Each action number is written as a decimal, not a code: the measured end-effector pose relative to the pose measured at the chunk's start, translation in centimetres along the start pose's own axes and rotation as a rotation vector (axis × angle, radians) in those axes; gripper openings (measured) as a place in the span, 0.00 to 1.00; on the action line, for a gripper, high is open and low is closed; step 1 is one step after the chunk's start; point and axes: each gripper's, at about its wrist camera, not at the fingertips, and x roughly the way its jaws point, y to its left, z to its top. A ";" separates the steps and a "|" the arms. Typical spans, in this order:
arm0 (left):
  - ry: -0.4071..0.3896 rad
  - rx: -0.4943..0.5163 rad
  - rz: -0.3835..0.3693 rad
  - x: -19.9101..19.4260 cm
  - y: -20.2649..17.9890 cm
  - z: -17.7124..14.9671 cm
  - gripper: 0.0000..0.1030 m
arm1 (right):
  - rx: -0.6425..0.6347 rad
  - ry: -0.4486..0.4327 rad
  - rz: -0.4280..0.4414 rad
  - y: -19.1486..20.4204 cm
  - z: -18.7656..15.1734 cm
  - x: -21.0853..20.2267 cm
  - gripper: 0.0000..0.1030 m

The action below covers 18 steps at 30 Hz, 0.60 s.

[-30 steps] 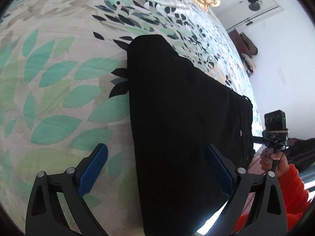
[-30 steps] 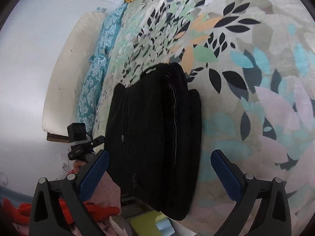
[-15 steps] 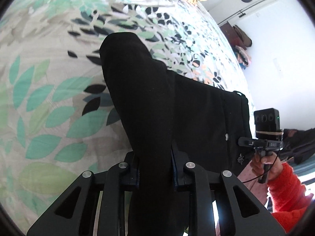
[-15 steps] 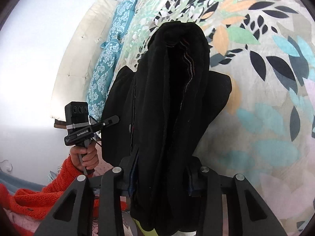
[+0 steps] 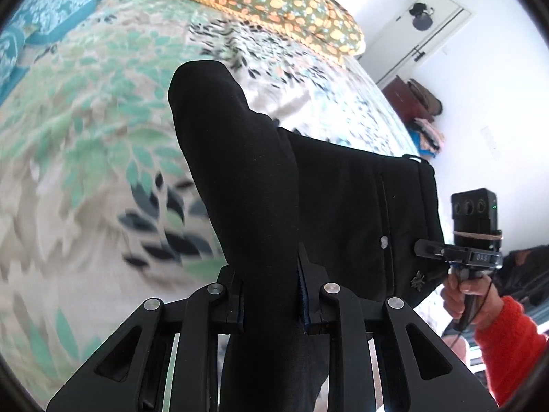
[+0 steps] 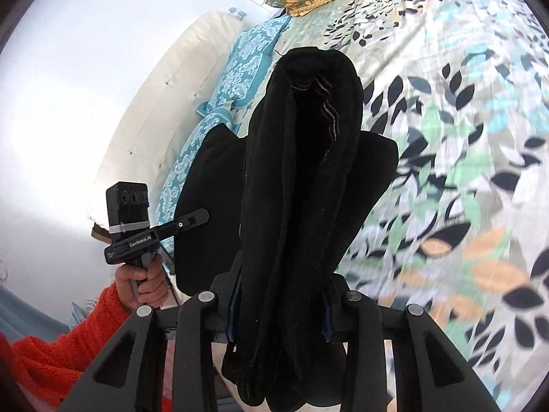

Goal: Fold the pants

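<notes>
In the left wrist view, my left claw (image 5: 271,295) sits at the bottom centre of the frame, its two fingers pressed in on a thick fold of the black pants (image 5: 240,185). The gathered cloth runs from between the fingers up to a rounded end in the upper middle of the frame. To the right of it the rest of the pants spreads as a flatter panel with a seam, a small pale button and a little metal ornament near its lower edge. Behind the cloth lies the bed (image 5: 79,158), covered in a leaf print that is blurred on the left. An orange-patterned pillow (image 5: 267,7) lies at the top of the frame. At the right edge, my right hand (image 5: 470,295) in an orange sleeve grips the handle of the other tool, just beside the panel's lower right corner.

In the right wrist view, my right claw (image 6: 278,312) is at the bottom centre, clamped on a bunched, layered part of the pants (image 6: 302,171), which rises to the upper middle and shows thin striped stitching inside its folds. Dark flaps of the cloth stick out on both sides. The leaf-print bed (image 6: 463,137) fills the right half. At the lower left, my left hand (image 6: 144,285) holds its tool's handle.
</notes>
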 end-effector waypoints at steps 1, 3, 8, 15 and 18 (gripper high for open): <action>-0.001 0.012 0.032 1.1 0.2 0.6 0.23 | 0.004 -0.006 -0.026 -0.5 0.6 0.6 0.35; 0.018 0.019 0.125 3.6 1.3 0.8 0.34 | 0.026 -0.006 -0.106 -2.0 0.9 1.9 0.38; 0.039 -0.008 0.396 5.2 4.2 -3.3 0.65 | 0.111 -0.073 -0.345 -4.2 -1.7 1.5 0.63; -0.122 0.029 0.499 -2.5 1.4 -9.8 0.91 | -0.052 -0.245 -0.562 3.3 -8.4 -4.3 1.00; -0.123 0.054 0.513 -3.8 -1.7 -11.4 0.91 | -0.121 -0.240 -0.701 7.4 -10.8 -3.6 1.00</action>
